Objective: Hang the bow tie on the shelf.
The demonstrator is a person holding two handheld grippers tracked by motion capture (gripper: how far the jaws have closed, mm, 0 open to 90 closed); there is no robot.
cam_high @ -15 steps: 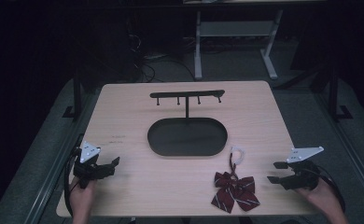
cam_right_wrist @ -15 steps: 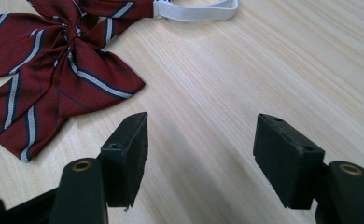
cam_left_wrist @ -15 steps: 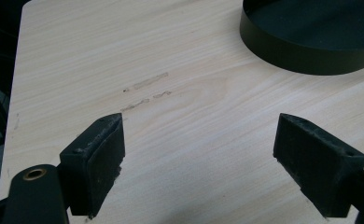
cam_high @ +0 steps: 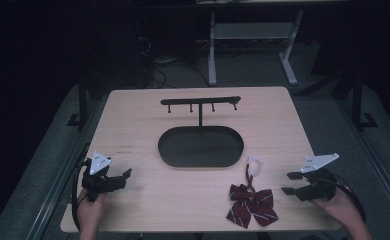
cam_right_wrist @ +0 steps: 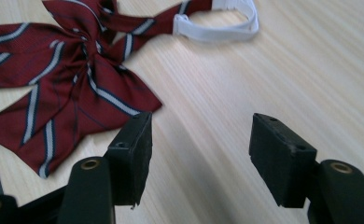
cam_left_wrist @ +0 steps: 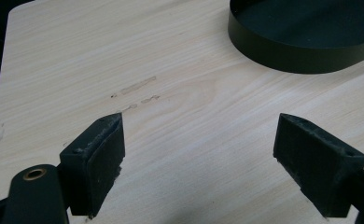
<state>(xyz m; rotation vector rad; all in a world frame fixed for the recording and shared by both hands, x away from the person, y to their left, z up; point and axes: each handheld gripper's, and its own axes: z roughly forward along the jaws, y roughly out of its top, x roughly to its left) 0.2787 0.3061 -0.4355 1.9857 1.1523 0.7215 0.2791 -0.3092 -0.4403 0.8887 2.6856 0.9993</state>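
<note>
The right gripper (cam_high: 292, 183) is held low over the near right part of the table (cam_high: 133, 120), its jaws spread apart with nothing between them. In the right gripper view (cam_right_wrist: 199, 158), bare wood is seen between the two black pads. Just to its left, a dark red bow tie (cam_high: 252, 202) with pale stripes is laid flat on the table near the front edge, apart from the jaws; its white elastic loop (cam_high: 254, 165) is stretched toward a black oval tray (cam_high: 165, 150). Behind the tray, a black hook stand (cam_high: 201, 102) is set upright. The left gripper (cam_high: 123, 178) is held near the front left corner, well apart from the bow tie, its jaws likewise parted and empty over bare wood.
</note>
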